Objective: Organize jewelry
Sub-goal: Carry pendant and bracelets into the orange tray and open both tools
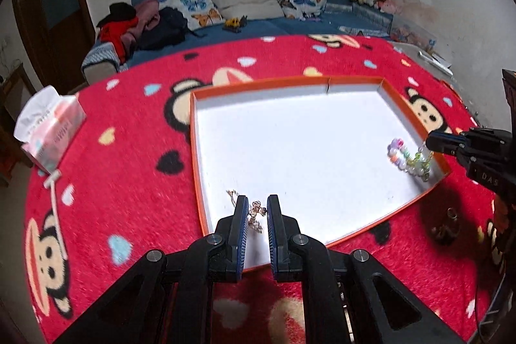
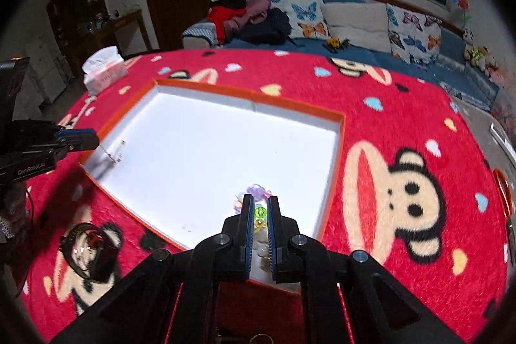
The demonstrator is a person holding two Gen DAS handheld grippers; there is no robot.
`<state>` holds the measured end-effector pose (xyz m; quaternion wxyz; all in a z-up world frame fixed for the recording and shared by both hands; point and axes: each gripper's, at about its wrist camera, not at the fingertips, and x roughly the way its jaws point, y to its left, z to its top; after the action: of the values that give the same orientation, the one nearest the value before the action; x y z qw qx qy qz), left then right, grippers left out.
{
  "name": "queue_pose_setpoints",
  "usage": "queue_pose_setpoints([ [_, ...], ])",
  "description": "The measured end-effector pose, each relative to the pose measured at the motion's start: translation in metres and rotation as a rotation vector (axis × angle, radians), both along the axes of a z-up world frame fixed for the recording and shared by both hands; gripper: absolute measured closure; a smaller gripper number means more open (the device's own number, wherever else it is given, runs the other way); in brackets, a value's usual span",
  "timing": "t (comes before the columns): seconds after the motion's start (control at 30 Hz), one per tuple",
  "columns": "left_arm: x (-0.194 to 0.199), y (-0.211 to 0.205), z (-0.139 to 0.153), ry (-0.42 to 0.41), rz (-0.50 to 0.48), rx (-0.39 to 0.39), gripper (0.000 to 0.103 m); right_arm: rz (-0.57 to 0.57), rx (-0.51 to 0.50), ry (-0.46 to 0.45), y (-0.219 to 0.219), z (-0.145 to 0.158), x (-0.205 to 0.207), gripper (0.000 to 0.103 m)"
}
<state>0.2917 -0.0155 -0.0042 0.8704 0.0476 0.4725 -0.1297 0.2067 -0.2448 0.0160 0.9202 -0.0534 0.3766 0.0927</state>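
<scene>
While both tools sit clamped, left tool [image 1: 257, 208] on limp gold chain [image 1: 256, 213], right tool [image 2: 260, 208] on slippery bead bracelet [image 2: 260, 211], pinch strands over tray [image 1: 290, 82].

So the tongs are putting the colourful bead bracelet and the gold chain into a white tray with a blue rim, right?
Not quite: the white tray's rim is orange, not blue, as both wrist views show. The colourful bead bracelet and the thin gold chain are over it, each in tongs.
</scene>
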Motion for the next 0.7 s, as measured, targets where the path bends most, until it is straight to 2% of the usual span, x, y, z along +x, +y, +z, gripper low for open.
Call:
queue_pose_setpoints([
  [0.17, 0.006, 0.001, -0.015, 0.033, 0.015, 0.001, 0.089, -0.025, -0.001, 0.023, -0.006, -0.008, 0.003, 0.093],
  [0.33, 0.010, 0.001, -0.017, 0.058, 0.027, -0.009, 0.089, -0.030, -0.025, 0.034, -0.006, -0.011, 0.005, 0.090],
  [0.4, 0.009, 0.002, -0.016, 0.060, 0.028, -0.014, 0.089, -0.026, -0.026, 0.033, -0.006, -0.009, 0.003, 0.074],
  [0.47, 0.006, 0.002, -0.013, 0.060, 0.028, -0.021, 0.089, -0.028, -0.032, 0.020, -0.005, -0.006, 0.001, 0.063],
  [0.53, 0.003, 0.002, -0.010, 0.057, 0.024, -0.022, 0.088, -0.025, -0.034, 0.003, -0.005, -0.002, -0.003, 0.060],
  [0.6, -0.001, 0.001, -0.005, 0.048, 0.020, -0.019, 0.074, -0.025, -0.030, -0.002, -0.005, 0.002, -0.005, 0.058],
  [0.67, -0.008, 0.001, 0.002, 0.023, 0.021, -0.013, 0.040, -0.022, -0.028, -0.009, -0.004, 0.005, -0.008, 0.056],
  [0.7, -0.012, 0.001, 0.005, 0.009, 0.017, -0.014, 0.036, -0.019, -0.028, -0.013, -0.004, 0.007, -0.010, 0.056],
])
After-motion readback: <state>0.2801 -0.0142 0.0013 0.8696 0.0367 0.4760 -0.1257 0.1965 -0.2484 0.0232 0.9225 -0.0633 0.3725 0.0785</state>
